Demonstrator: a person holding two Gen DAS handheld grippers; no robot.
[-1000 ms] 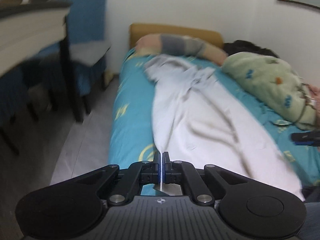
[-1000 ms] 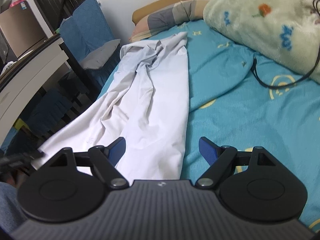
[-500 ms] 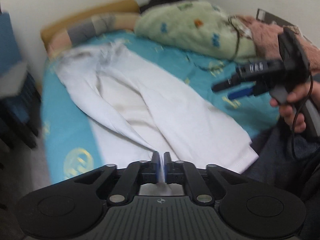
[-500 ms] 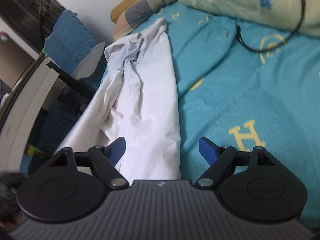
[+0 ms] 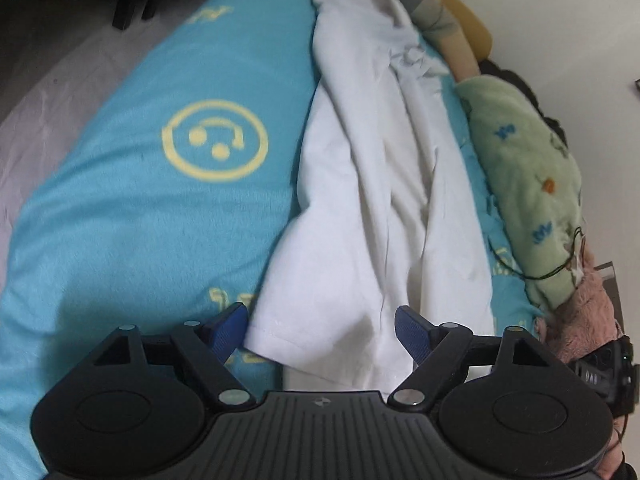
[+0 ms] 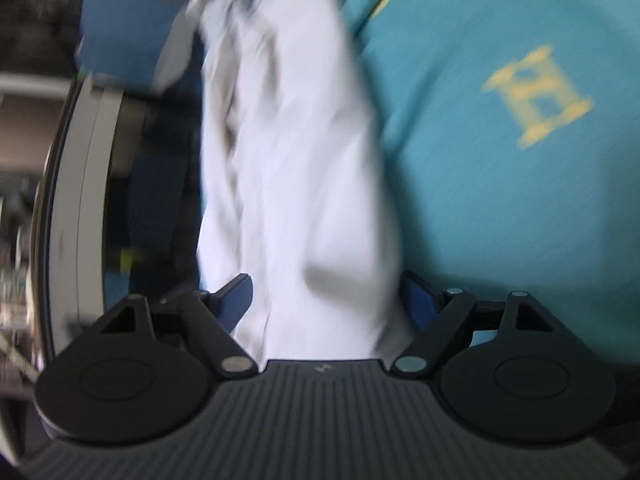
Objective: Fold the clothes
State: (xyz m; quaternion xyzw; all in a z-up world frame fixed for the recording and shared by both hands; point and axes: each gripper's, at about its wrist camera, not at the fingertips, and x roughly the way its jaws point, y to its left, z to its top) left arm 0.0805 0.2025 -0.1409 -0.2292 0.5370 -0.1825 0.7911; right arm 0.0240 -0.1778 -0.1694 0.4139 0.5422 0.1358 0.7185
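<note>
White trousers (image 5: 380, 184) lie lengthwise on the teal bed sheet (image 5: 140, 220), one leg folded over the other, hems nearest me. My left gripper (image 5: 322, 330) is open, its blue pads (image 5: 226, 326) on either side of the hem end. In the blurred right wrist view the same trousers (image 6: 296, 152) run away from my right gripper (image 6: 326, 292), which is open with the cloth lying between its pads (image 6: 238, 292).
A green patterned blanket (image 5: 524, 184) and a pink cloth (image 5: 588, 320) lie along the bed's right side. A striped pillow (image 5: 436, 20) sits at the headboard. Grey floor (image 5: 48, 72) is left of the bed. A desk edge (image 6: 80, 184) and blue chair (image 6: 120, 40) stand left.
My left gripper has let go of the trouser leg and opened; the leg now lies folded over the other. Both grippers have moved down close to the hem.
</note>
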